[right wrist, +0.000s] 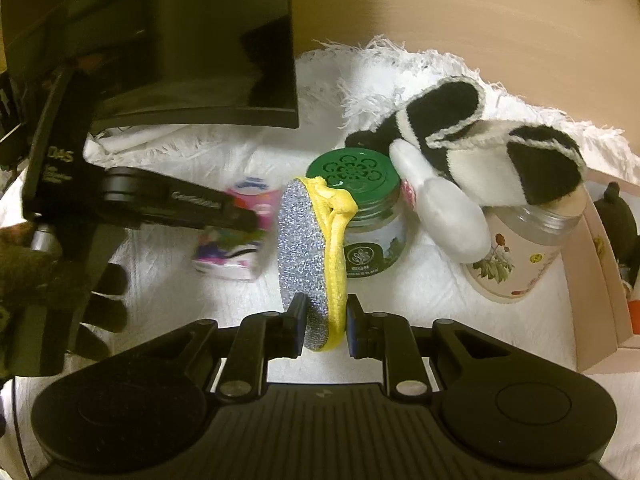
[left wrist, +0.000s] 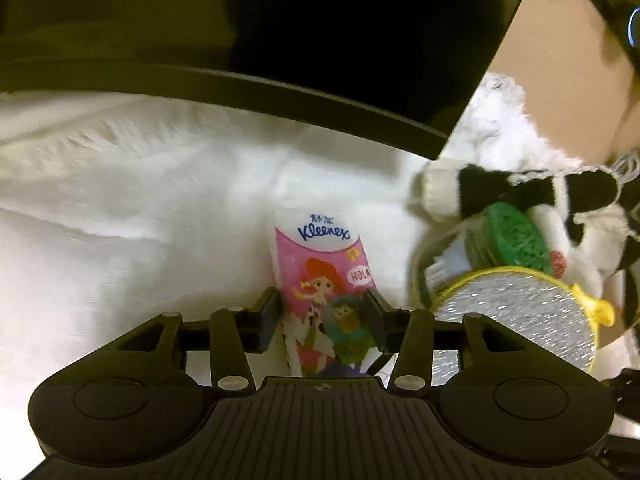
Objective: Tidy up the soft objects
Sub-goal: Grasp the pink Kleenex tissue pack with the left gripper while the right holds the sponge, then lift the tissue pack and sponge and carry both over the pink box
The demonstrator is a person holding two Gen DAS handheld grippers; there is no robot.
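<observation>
My left gripper (left wrist: 326, 312) is shut on a pink Kleenex tissue pack (left wrist: 320, 264) and holds it over the white fluffy cloth (left wrist: 140, 200). My right gripper (right wrist: 324, 320) is shut on a silver glitter sponge with yellow edge (right wrist: 308, 248), held upright on its edge. That sponge also shows in the left wrist view (left wrist: 516, 312) at the right. The tissue pack (right wrist: 240, 236) and the left gripper (right wrist: 172, 204) show at the left in the right wrist view. A black and white plush toy (right wrist: 480, 152) lies over the jars.
A green-lidded glass jar (right wrist: 360, 208) stands behind the sponge. A flower-printed jar (right wrist: 516, 248) lies tilted under the plush. A black monitor (right wrist: 180, 40) stands at the back left. A pink box (right wrist: 600, 280) is at the right edge.
</observation>
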